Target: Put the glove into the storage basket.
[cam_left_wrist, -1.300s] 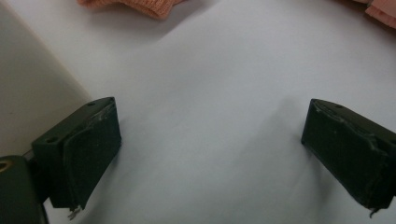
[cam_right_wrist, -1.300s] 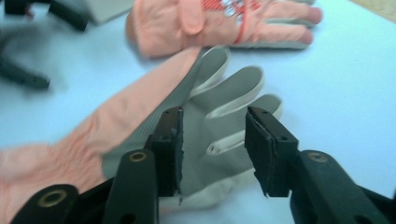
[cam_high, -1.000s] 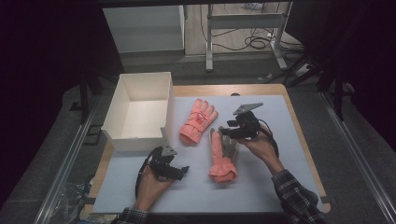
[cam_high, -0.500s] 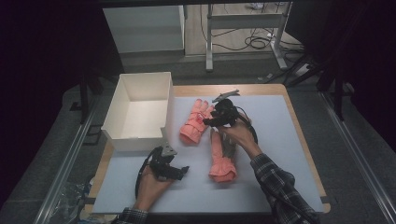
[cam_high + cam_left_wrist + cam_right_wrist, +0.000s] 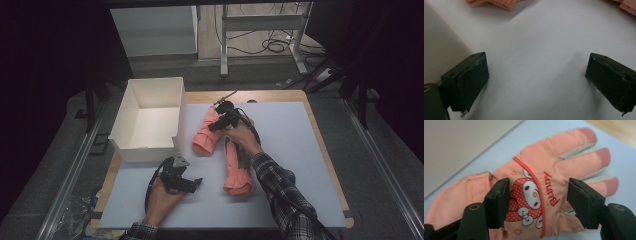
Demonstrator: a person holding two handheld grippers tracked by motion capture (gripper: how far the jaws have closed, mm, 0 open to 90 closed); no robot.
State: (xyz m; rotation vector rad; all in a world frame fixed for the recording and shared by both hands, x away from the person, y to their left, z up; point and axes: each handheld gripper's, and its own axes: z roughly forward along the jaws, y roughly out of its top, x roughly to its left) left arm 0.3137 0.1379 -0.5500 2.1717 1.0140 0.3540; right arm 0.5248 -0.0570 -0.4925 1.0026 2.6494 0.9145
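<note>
On the tabletop in the high view, the right hand-held gripper sits over the far pink glove, at 3 o'clock from the white box; the near glove lies beside it, and the left hand-held gripper rests near 6 o'clock. In the left gripper view, its jaws gape wide over bare surface, holding nothing. In the right gripper view, open jaws straddle the glove's cartoon patch, not yet closed; a shallow pinch could catch only the top fabric and slip. Compared with a second ago, the right gripper has moved from the near glove to the far one
</note>
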